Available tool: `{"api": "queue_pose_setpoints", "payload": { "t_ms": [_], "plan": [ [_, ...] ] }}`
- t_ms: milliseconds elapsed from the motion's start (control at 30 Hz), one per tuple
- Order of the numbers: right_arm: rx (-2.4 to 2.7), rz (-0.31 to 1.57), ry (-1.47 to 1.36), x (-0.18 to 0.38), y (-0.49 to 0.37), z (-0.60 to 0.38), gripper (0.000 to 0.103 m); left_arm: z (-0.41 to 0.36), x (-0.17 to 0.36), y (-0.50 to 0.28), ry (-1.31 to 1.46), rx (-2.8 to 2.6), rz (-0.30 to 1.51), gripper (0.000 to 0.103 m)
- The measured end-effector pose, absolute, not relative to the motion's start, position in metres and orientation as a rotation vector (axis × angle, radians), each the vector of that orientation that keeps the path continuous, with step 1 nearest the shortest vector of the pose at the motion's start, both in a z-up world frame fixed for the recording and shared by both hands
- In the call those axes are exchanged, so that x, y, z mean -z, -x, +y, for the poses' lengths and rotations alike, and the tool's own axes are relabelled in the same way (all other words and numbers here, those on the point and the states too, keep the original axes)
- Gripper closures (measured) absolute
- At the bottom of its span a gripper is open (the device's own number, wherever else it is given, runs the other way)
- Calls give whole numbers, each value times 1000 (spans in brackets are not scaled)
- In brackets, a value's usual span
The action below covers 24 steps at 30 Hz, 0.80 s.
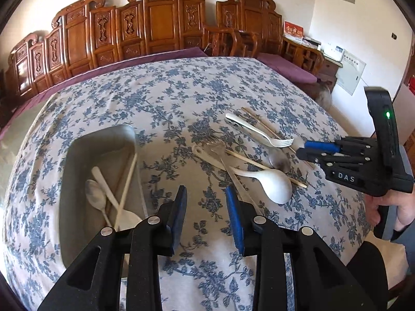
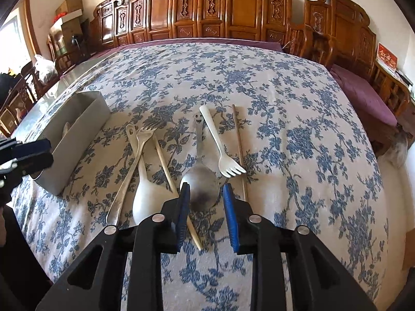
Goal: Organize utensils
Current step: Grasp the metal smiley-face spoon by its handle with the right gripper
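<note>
A blue-flowered white cloth (image 2: 233, 83) covers the tabletop. Behind it stand carved wooden benches (image 1: 158, 23) with purple cushions (image 2: 363, 90). Cardboard boxes (image 2: 68, 7) are stacked in the far left corner, and a red card (image 1: 293, 29) leans by the right wall.

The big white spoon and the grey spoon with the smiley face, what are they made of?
The big white spoon looks like plastic or melamine: solid white, smooth, softly glossy, though ceramic is possible. The grey spoon with the smiley face looks like metal, probably stainless steel: silvery grey with a dull brushed sheen and a dark reflection in its bowl.
</note>
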State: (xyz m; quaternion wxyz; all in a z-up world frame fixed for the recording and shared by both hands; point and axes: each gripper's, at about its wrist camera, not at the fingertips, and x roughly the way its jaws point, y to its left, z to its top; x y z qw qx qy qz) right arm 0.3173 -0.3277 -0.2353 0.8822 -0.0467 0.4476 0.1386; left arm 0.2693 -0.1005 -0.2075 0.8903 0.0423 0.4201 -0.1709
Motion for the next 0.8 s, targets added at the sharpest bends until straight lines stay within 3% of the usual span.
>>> {"api": "queue_pose_setpoints", "payload": {
  "t_ms": [400, 800],
  "plan": [
    [-349, 1069, 144, 264, -379, -304, 74, -129, 229, -286, -102, 383, 921, 74],
    [-316, 1148, 283, 273, -401, -281, 95, -127, 245, -293, -92, 376, 956, 74]
  ]
}}
